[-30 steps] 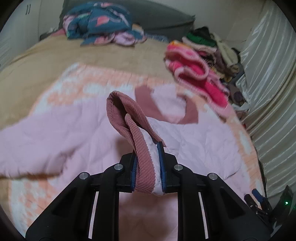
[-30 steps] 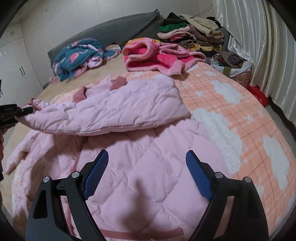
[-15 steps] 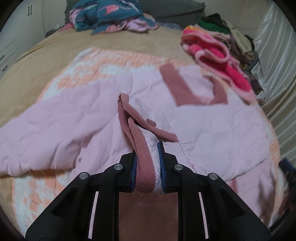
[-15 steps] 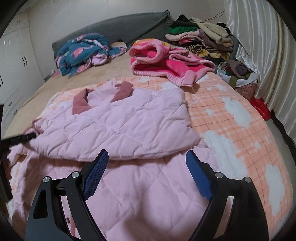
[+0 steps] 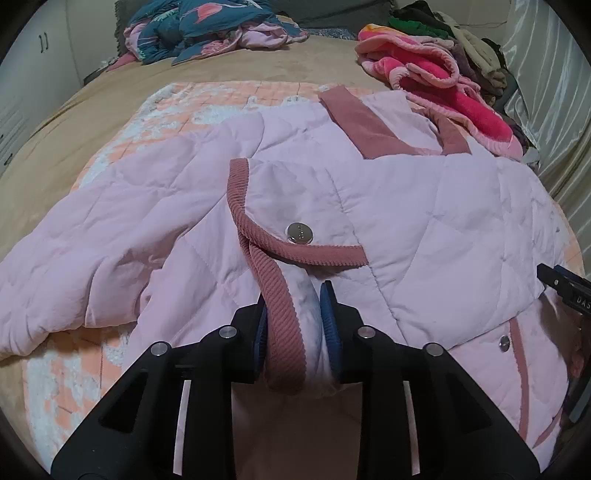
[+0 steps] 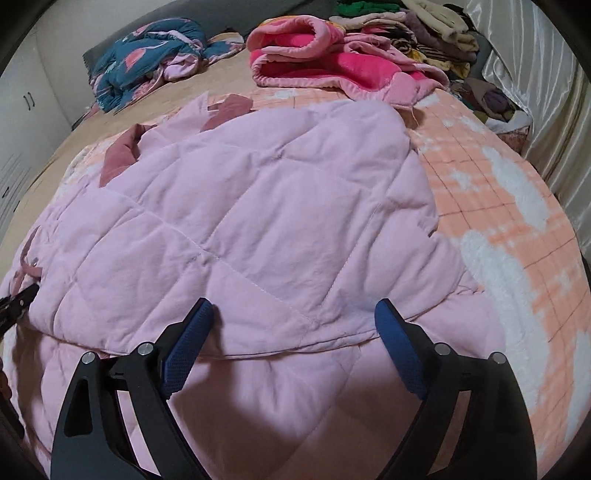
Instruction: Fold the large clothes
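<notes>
One pale pink quilted jacket with dusty-rose corduroy trim lies spread across the near half of the bed, on an orange-and-white checked fleece blanket, its collar toward the head of the bed and its hem toward the foot. One sleeve is folded across the body, running from the right edge of the bed toward the left, so its long axis crosses the jacket's own.

The left gripper sits at the cuff end of that sleeve, on the left side. Its jaws are opening, with the corduroy-edged cuff between the blue pads; the cloth looks barely pressed, and it seems about to be let go.

The right gripper hovers over the lower edge of the folded sleeve with its jaws spread wide and opening, gripping nothing, the cloth just beyond its tips. It appears the nearer hand for smoothing or taking that edge.

Beyond the jacket, toward the head of the bed, lie a bright pink fleece garment, a crumpled teal patterned quilt and a stack of mixed clothes at the far right corner.
</notes>
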A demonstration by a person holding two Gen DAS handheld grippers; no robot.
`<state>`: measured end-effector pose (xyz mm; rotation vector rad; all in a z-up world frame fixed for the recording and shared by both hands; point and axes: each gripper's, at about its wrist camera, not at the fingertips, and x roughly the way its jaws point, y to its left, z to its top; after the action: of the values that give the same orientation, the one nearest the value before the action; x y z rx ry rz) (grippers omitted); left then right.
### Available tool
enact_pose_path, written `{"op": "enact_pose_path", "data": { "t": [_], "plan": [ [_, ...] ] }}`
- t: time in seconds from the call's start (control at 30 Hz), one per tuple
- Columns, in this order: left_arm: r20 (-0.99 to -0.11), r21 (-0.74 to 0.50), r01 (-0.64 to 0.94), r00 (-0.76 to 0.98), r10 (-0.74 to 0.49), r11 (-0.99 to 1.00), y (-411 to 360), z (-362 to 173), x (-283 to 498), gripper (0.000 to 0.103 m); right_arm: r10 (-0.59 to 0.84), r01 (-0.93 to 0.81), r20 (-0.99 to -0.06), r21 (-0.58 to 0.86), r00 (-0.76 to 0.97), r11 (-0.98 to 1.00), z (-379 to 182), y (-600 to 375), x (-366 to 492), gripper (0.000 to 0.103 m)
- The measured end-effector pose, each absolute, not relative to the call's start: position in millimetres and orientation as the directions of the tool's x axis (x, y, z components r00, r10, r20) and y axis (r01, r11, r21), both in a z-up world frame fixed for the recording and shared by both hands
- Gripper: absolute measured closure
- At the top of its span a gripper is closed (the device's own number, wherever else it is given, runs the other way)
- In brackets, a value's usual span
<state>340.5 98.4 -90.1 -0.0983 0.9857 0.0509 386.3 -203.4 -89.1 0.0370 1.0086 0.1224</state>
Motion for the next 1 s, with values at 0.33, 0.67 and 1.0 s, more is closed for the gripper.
{"op": "enact_pose_path", "data": {
  "t": [0.33,0.67,1.0],
  "plan": [
    [-0.82,-0.061,-0.114,0.572,0.016,0.992,97.5,-70.8,322.4,0.06,0.153,-0.048,-0.779,0.156,0.608,0.987,-63.6,-213.8,335.6,0.011],
    [-0.81,-0.096,-0.138,0.587,0.004,0.986,95.4,-41.0,295.7,0.009,0.132,-0.06,-0.709,0.125,0.693,0.99,-13.4,-223.8,272.8,0.004],
    [-0.81,-0.155,-0.093,0.581,-0.073,0.983,84.3,-23.7,264.3,0.009,0.133,-0.063,-0.657,0.13,0.742,0.99,13.8,-228.2,232.8,0.004]
  ]
}}
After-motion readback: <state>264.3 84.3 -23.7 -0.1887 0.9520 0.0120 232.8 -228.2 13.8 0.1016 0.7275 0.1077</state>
